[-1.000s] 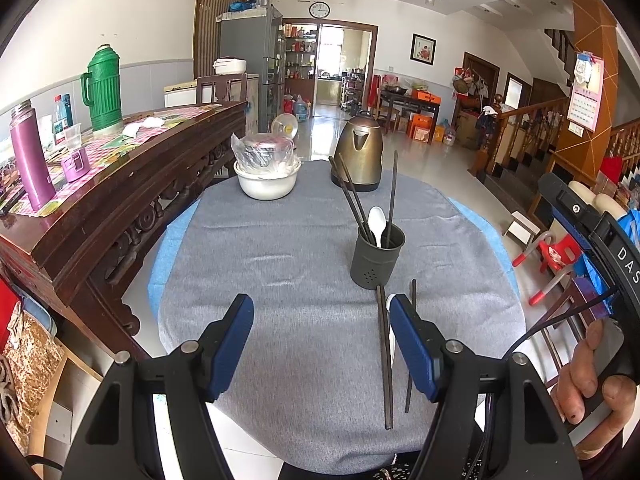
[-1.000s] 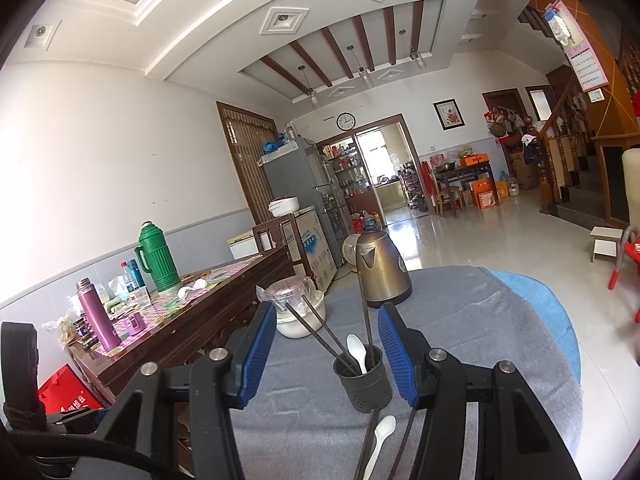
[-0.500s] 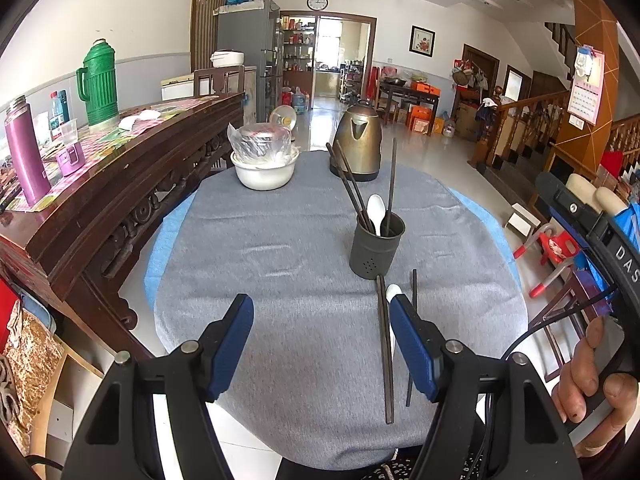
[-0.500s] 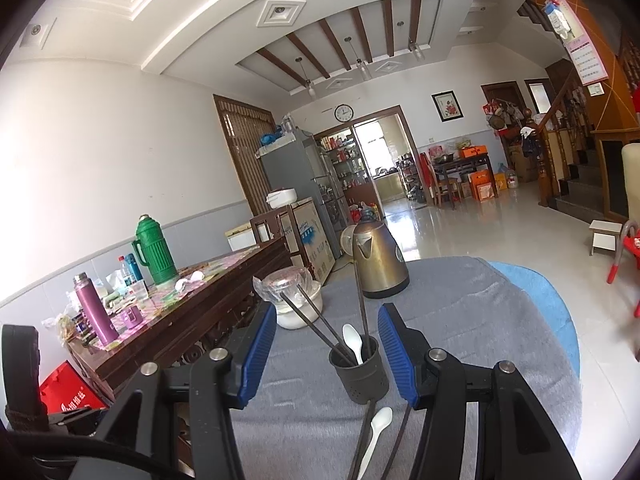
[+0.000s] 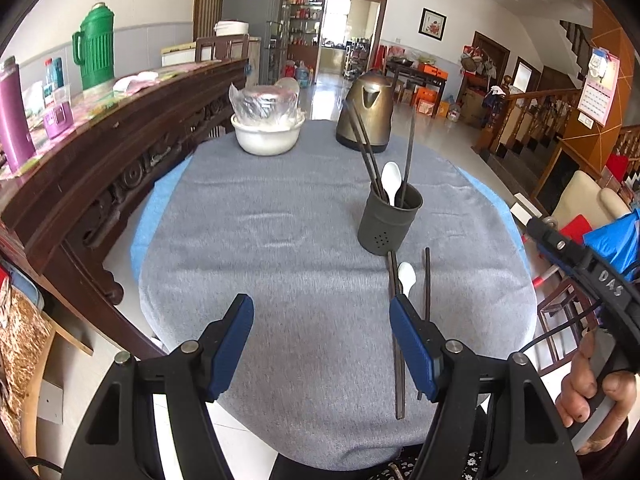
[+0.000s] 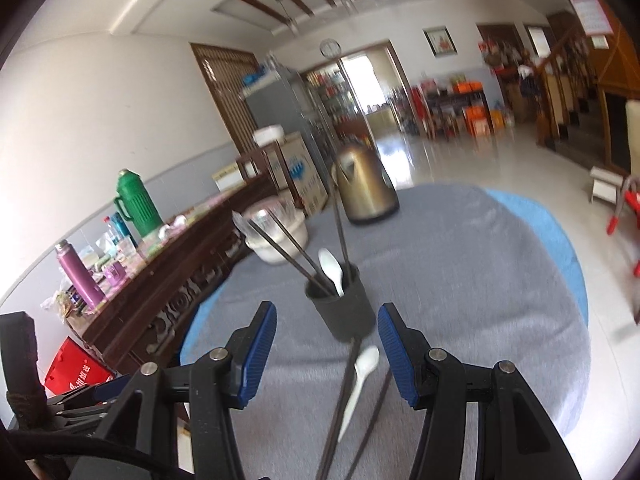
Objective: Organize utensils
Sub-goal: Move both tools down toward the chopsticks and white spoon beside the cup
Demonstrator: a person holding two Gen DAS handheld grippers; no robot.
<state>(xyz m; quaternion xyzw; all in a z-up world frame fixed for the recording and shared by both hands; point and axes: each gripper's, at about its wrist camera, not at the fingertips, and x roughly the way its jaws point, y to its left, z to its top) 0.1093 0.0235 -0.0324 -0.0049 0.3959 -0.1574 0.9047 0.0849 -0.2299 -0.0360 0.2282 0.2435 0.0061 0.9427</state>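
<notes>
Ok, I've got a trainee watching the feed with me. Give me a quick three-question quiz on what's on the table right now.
1. True or false: the white spoon lying on the grey tablecloth is held by the right tongs.
2. Which item stands in the dark utensil cup beside the chopsticks? A) a fork B) a white spoon C) a knife
3. Fill in: behind the cup, at the table's far edge, stand a white bowl and a bronze ______.

Key
1. False: both tongs are open and empty, and the spoon lies loose among the chopsticks on the cloth.
2. B
3. kettle
</notes>
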